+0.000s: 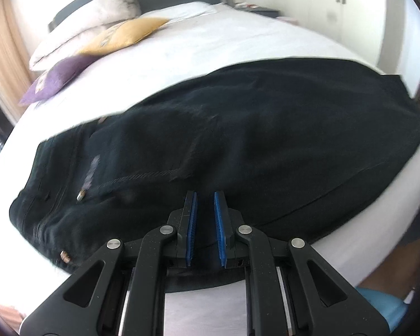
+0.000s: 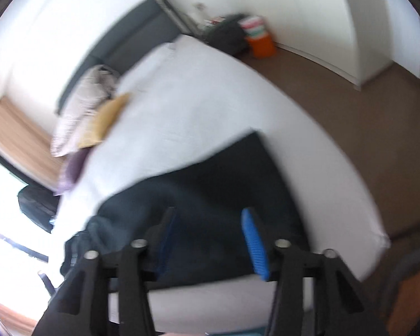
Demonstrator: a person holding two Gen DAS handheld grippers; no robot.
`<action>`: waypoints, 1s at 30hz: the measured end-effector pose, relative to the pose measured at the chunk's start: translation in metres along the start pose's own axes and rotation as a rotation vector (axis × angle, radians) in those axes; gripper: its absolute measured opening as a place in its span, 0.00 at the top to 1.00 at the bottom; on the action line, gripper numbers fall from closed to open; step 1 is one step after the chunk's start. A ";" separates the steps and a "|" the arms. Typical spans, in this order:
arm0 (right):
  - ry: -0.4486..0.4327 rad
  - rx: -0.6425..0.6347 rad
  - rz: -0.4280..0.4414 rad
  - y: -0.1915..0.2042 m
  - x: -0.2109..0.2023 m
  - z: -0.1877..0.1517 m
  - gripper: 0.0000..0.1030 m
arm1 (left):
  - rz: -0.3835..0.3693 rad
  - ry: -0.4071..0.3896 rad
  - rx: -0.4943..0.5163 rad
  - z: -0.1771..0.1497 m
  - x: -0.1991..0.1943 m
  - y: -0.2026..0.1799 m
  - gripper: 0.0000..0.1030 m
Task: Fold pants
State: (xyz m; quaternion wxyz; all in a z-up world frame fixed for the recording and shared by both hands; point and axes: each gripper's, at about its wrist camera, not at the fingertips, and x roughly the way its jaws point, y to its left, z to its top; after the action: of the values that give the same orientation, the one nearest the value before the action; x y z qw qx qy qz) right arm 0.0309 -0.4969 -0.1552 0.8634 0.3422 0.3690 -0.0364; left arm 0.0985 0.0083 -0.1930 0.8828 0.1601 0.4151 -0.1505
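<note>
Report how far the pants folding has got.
Done: the black pants lie on the white bed, apparently doubled leg over leg. In hand: nothing; the left gripper and right gripper hover open over them. Left: folding them shorter.

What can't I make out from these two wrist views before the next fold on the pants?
- Left wrist view: the near edge of the black pants is hidden behind the left gripper, so whether any cloth sits between its narrowly parted pads is unclear.
- Right wrist view: motion blur smears the pants, hiding folds and seams; the right gripper is open.
- Both views: how many layers are stacked cannot be told.
</note>
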 end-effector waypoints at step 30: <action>0.510 -0.304 0.439 0.317 0.302 -0.054 0.39 | 0.128 0.108 -0.186 0.036 0.060 0.117 0.88</action>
State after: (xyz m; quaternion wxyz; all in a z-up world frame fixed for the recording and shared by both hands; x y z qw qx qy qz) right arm 0.3172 -0.1641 -0.2028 0.7719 0.2792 0.4912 0.2915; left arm 0.2066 0.0915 -0.1998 0.8781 0.1117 0.4630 -0.0460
